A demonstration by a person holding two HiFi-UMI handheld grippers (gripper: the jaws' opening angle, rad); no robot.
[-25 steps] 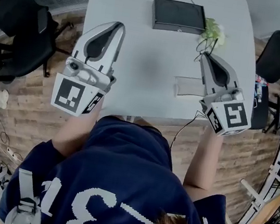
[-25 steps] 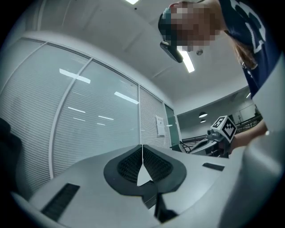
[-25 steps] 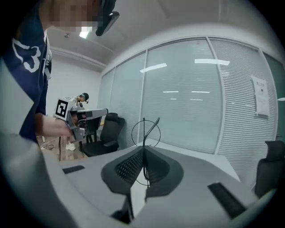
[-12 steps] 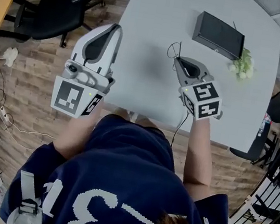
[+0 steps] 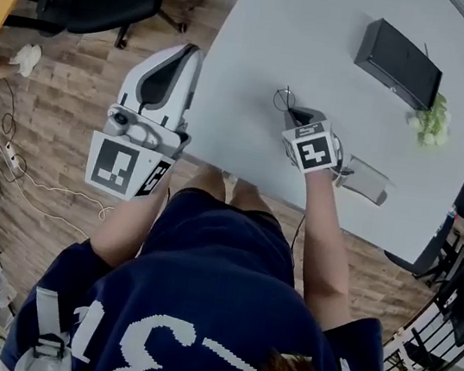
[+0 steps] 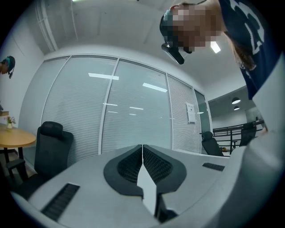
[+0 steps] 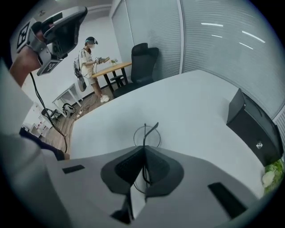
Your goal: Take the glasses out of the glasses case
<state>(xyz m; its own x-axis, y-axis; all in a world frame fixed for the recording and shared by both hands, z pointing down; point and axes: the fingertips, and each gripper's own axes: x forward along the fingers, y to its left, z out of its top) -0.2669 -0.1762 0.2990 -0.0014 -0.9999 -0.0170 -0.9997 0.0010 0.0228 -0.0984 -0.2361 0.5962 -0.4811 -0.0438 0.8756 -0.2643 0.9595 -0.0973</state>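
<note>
right gripper (image 5: 294, 112) is pinching the glasses (image 5: 283, 101) by the thin frame, jaws squeezed tight. it's keeping them low over the table (image 5: 318, 28), probably to set them down. left gripper (image 5: 184, 49) is idling off the edge, jaws pressed together on nothing. compared with half a second ago, the glasses are sitting further from the black box (image 5: 400, 63).

Head view: overhead, steeply down on tabletop (image 5: 326, 29). Right gripper view: low, close over it, facing black box (image 7: 254, 127), shared w/ head view. Left gripper view: tilted up twd glass wall (image 6: 111, 107).
</note>
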